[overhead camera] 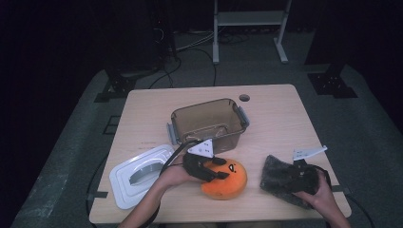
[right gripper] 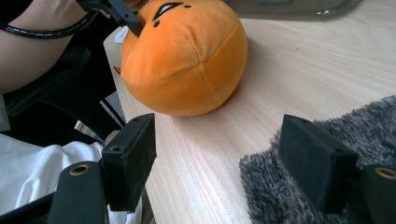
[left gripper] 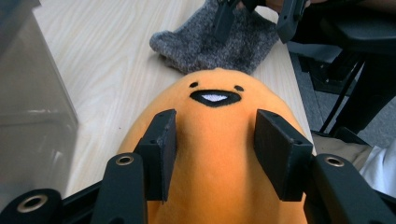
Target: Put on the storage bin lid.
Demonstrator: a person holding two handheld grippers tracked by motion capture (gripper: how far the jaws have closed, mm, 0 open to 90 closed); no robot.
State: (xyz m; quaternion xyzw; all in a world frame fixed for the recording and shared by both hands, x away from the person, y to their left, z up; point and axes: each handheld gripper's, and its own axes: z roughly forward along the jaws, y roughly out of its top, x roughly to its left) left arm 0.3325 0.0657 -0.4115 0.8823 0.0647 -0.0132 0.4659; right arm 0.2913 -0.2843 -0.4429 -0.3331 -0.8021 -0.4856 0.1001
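An orange plush toy (overhead camera: pixel 229 183) with a stitched face lies near the table's front edge. My left gripper (overhead camera: pixel 219 168) reaches over it from the left. In the left gripper view its two pads (left gripper: pixel 161 149) press into the plush (left gripper: pixel 215 144) from both sides, below the face. To the right lies a grey fuzzy cloth (overhead camera: pixel 278 178). My right gripper (overhead camera: pixel 297 173) sits at that cloth, jaws wide apart. In the right gripper view one pad (right gripper: pixel 315 161) hovers over the grey cloth (right gripper: pixel 280 196) and the other stands off the table's edge; the plush (right gripper: pixel 187 56) is farther ahead.
A clear brownish bin (overhead camera: pixel 174 118) stands open behind the plush, close to my left gripper. Its white lid (overhead camera: pixel 138 175) lies at the front left. A round cable hole (overhead camera: pixel 244 98) marks the far side of the table (overhead camera: pixel 280 128). The front edge is near both hands.
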